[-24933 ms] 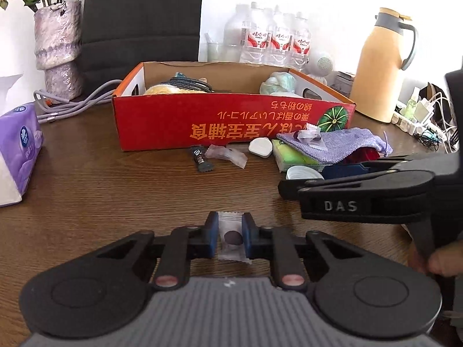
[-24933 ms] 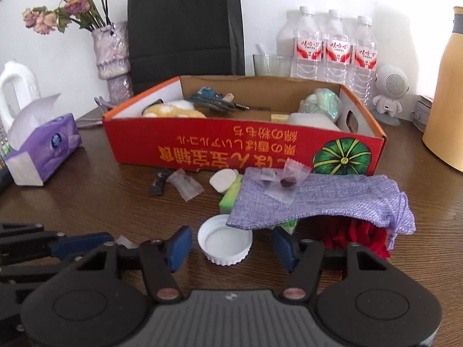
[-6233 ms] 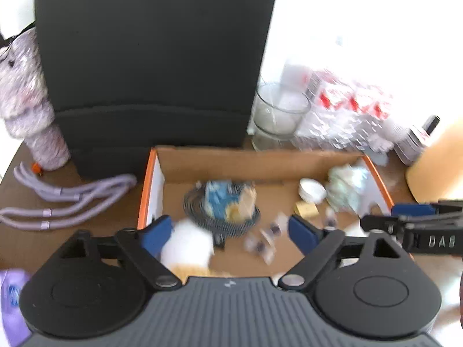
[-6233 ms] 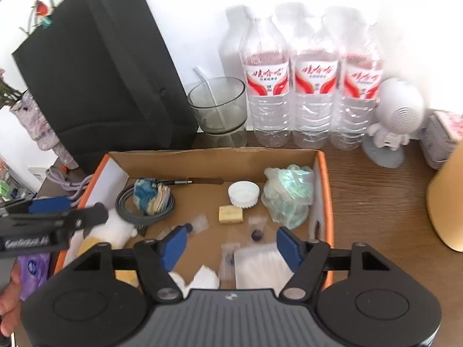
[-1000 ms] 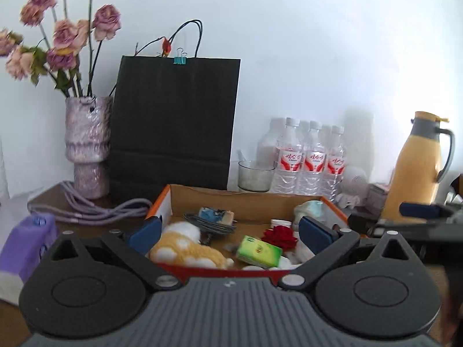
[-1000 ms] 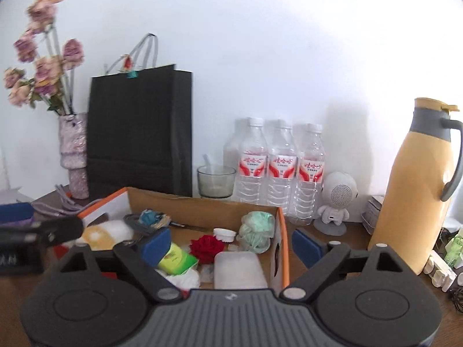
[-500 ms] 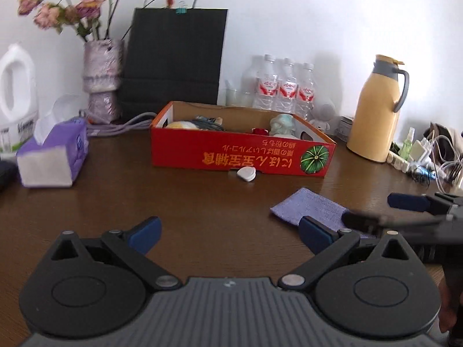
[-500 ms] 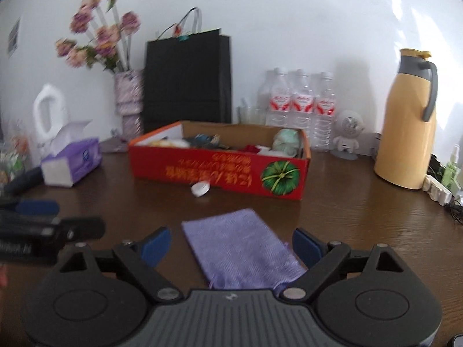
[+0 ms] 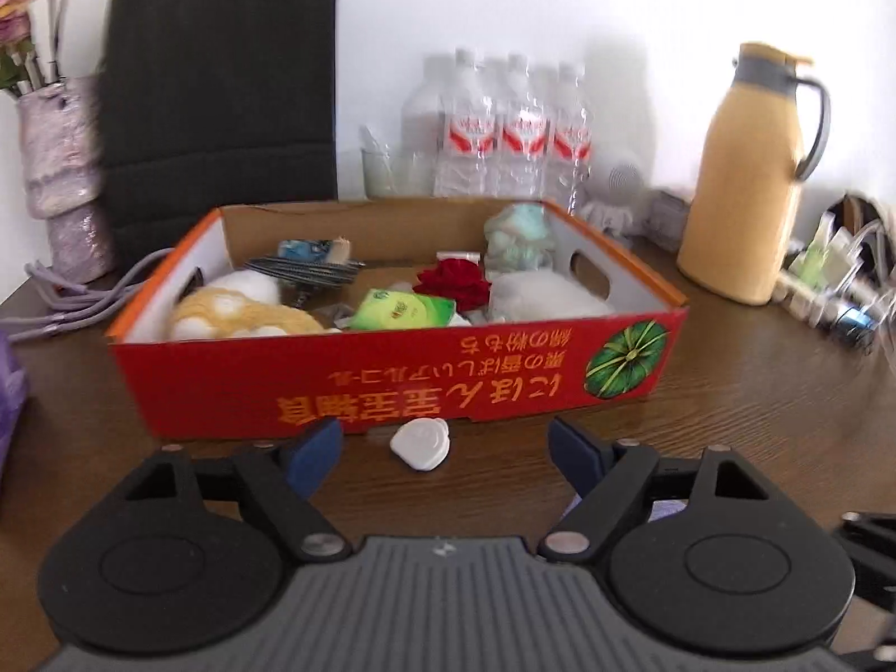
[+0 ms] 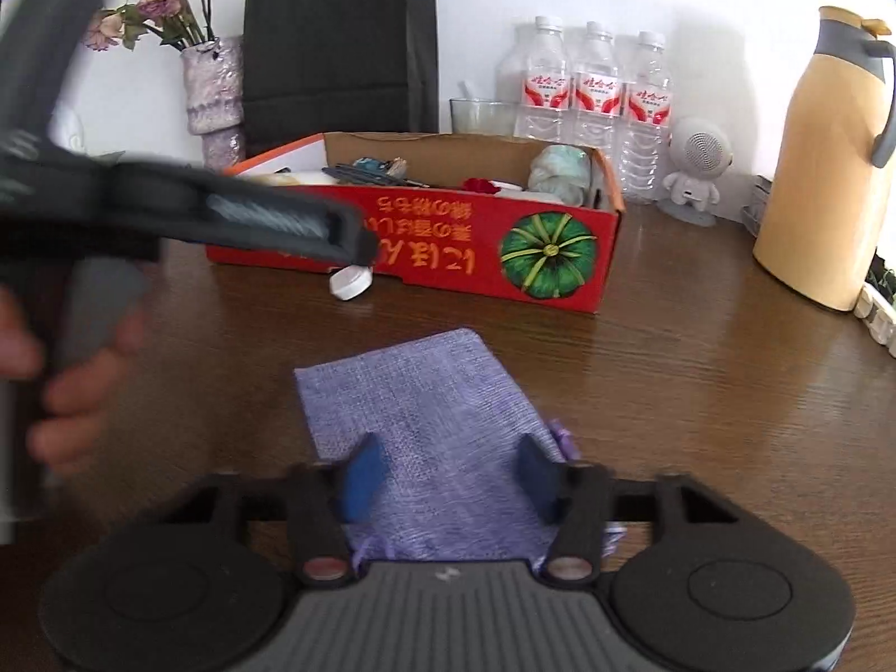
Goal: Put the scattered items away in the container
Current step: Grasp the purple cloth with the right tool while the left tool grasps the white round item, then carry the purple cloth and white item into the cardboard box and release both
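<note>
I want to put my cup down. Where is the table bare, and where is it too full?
Bare wood lies between the red box and the purple pouch, near the white cap, and between the box and yellow jug. The box inside is crowded; so is the back by the bottles.

one red box; one purple pouch; three water bottles; one white cap

Right wrist view: left gripper is motion-blurred and covers part of the white cap. Purple pouch near end runs under the right gripper body, hidden. Left wrist view: bottles beyond the red box are smeared, labels unreadable.
</note>
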`<move>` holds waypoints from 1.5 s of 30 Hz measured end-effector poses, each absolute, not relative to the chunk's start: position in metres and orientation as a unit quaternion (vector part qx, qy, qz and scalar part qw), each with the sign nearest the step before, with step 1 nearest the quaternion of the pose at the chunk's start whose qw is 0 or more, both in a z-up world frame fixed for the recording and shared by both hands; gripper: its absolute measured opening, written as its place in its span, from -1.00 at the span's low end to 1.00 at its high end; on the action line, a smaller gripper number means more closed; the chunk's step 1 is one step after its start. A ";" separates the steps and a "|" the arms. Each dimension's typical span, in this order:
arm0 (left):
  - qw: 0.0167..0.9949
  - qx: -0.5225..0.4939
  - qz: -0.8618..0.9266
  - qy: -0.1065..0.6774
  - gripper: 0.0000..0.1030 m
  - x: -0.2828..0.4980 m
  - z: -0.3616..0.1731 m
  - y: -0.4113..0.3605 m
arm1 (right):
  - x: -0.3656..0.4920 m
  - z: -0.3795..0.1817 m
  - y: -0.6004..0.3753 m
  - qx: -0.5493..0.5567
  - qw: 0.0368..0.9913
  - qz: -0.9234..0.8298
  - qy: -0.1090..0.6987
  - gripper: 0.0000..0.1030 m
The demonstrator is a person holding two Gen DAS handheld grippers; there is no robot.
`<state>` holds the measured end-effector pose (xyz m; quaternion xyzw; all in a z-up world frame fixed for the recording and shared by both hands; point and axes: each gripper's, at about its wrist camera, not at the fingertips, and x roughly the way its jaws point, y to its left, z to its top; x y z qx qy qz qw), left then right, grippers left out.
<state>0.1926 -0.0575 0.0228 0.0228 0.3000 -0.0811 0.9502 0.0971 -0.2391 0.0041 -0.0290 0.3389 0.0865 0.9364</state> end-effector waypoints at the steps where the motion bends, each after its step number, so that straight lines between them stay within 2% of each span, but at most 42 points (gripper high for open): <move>1: 0.948 0.025 -0.071 0.308 0.46 0.199 0.018 -0.059 | 0.099 0.004 -0.242 -0.030 0.938 0.081 0.336 -0.71; 5: 0.945 0.027 -0.057 0.321 0.37 0.214 0.008 -0.061 | 0.104 0.001 -0.251 -0.034 0.943 0.066 0.323 -0.74; 10: 0.943 0.030 -0.050 0.329 -0.31 0.221 0.002 -0.060 | 0.105 0.001 -0.253 -0.029 0.946 0.065 0.317 -0.74; 11: 0.943 0.035 -0.054 0.327 -0.40 0.219 0.001 -0.060 | 0.105 0.001 -0.253 -0.025 0.946 0.065 0.316 -0.74; 18: 0.943 0.044 -0.057 0.325 -0.42 0.199 0.005 -0.061 | 0.102 0.002 -0.256 -0.020 0.945 0.077 0.317 -0.77; 26: 0.967 0.029 -0.052 0.248 -0.42 0.095 0.042 -0.048 | 0.089 0.008 -0.242 -0.043 0.948 0.090 0.301 -0.94; 34: 0.979 0.016 -0.064 0.193 -0.42 0.013 0.059 -0.040 | 0.022 0.047 -0.224 -0.006 0.973 0.087 0.211 -0.94; 38: 0.977 0.023 -0.078 0.199 -0.42 -0.003 0.053 -0.044 | -0.006 0.061 -0.223 -0.005 0.981 0.077 0.176 -0.94; 45: 0.980 0.018 -0.080 0.183 -0.42 -0.011 0.057 -0.036 | -0.016 0.074 -0.225 -0.005 0.983 0.066 0.170 -0.94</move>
